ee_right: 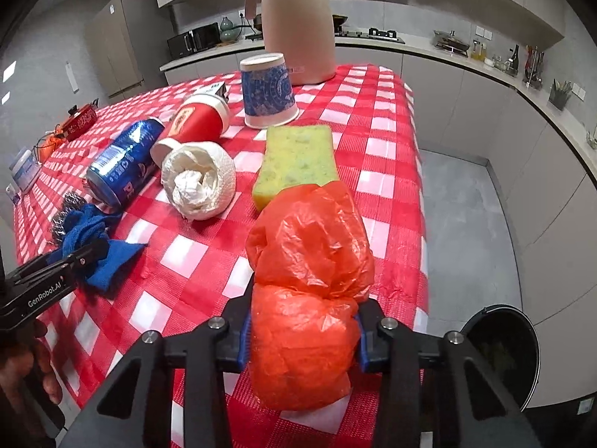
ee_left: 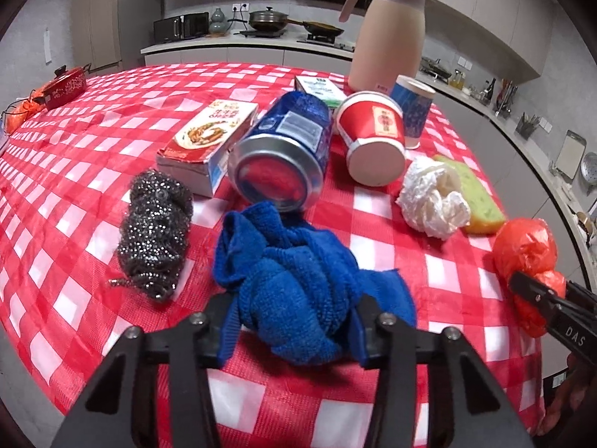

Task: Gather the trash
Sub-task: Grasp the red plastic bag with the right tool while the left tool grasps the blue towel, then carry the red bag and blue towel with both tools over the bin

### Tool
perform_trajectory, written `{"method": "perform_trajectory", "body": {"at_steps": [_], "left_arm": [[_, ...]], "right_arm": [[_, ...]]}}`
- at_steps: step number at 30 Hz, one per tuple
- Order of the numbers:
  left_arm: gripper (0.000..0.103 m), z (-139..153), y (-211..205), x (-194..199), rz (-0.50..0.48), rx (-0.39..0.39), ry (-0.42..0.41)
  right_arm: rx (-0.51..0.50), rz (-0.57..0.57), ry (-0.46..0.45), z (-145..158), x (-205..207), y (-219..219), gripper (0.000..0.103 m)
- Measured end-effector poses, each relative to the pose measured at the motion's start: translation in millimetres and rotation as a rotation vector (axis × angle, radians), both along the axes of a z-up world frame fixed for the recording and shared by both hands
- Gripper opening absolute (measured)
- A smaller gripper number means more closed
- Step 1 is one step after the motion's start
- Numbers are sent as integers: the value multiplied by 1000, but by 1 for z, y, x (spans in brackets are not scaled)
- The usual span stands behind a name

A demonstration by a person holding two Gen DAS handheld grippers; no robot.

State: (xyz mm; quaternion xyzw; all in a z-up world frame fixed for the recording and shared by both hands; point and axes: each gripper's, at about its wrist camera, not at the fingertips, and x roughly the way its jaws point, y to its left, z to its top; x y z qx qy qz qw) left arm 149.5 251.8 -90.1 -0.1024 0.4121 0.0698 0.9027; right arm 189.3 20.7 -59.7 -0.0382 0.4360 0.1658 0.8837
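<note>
Your left tongs (ee_left: 294, 330) pinch the crumpled blue terry cloth (ee_left: 298, 283) at the near bench (ee_left: 74, 171) edge. Your right tongs (ee_right: 300, 336) pinch the crumpled orange plastic bag (ee_right: 309, 268), near the yellow-green sponge (ee_right: 298, 156).

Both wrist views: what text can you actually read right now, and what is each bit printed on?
"GenRobot.AI": side of the left gripper.
"DAS": side of the right gripper.
Blue can: large white letters, only partly visible, not readable.
Red carton, green-and-white box, red cup: print too small or blurred to read.
</note>
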Motion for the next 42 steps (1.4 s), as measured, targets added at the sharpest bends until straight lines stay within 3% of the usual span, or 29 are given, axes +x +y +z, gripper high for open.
{"method": "perform_trajectory", "body": {"at_steps": [20,42], "left_arm": [[48,48,-81,-17,-148,6,-81],[48,55,-250,-21,-433,-4,-76]], "right_arm": [[40,-73,-65,38,-36,-61,41],[27,-290,-71,51,-84,-228,41]]}}
